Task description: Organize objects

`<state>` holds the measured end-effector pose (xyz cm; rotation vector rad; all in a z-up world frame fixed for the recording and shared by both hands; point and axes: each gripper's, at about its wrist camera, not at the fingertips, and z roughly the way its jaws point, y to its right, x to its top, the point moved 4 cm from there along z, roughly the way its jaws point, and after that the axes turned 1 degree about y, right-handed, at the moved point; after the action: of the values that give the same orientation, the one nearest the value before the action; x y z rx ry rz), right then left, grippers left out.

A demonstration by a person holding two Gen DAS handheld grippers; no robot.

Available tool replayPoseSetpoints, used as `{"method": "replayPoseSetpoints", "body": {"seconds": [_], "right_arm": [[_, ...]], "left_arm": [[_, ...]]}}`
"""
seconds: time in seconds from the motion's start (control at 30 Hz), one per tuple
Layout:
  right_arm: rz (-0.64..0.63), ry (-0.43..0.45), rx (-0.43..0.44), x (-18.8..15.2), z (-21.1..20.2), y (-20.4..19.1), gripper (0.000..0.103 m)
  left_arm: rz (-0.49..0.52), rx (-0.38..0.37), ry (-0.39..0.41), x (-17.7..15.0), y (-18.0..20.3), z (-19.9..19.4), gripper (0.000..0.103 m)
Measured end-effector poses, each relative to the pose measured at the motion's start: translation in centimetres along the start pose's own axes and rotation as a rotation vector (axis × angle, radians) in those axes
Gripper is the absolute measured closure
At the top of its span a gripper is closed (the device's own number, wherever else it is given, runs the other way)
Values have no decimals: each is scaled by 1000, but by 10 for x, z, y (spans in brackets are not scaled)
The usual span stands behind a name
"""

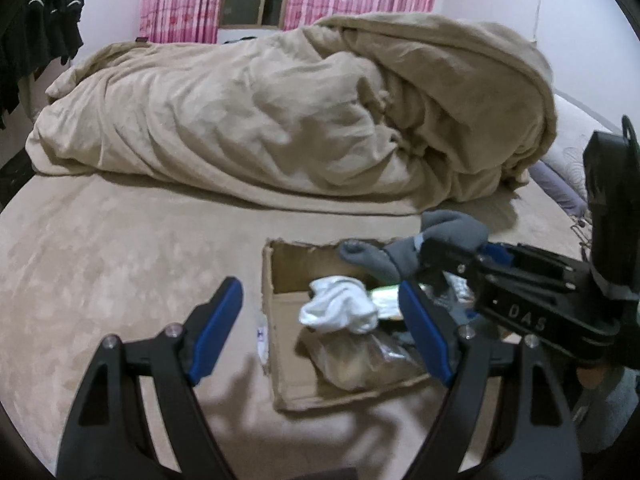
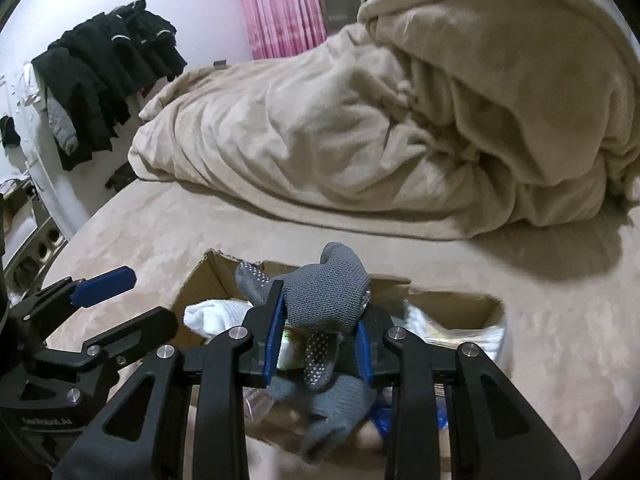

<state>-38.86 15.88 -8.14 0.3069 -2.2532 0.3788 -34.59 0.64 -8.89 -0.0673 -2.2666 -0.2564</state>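
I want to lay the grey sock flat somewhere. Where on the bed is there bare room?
Bare bedsheet lies left of the cardboard box, between it and the heaped blanket. The box is crowded: a white sock and bagged items fill it, with the right gripper holding the grey sock above.

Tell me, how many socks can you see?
2. A grey knitted sock with white grip dots is clamped in the right hand-held gripper; a white bundled sock lies inside the cardboard box. More may be hidden.

Both wrist views look closely down across the bed, sharing the cardboard box.
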Motion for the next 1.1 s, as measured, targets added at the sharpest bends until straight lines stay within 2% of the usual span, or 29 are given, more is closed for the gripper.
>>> {"method": "replayPoseSetpoints", "body": {"seconds": [0.1, 0.27, 0.43, 0.53, 0.6, 0.9, 1.1], "right_arm": [[18, -26, -26, -5, 11, 2, 70], [56, -85, -38, -13, 26, 16, 67], [68, -76, -48, -14, 23, 21, 60], [52, -48, -57, -11, 14, 19, 45], [46, -31, -58, -8, 8, 17, 31], [7, 32, -89, -12, -44, 12, 28], [-33, 78, -159, -34, -81, 7, 28]], "left_arm": [[-9, -32, -43, -6, 2, 9, 22], [13, -24, -55, -13, 5, 12, 22], [-1, -7, -81, -17, -1, 19, 22], [-17, -16, -68, -16, -5, 14, 22], [-24, -20, -61, -17, -6, 10, 22], [-20, -56, -39, -27, -3, -27, 22], [38, -10, 6, -47, 5, -51, 21]]}}
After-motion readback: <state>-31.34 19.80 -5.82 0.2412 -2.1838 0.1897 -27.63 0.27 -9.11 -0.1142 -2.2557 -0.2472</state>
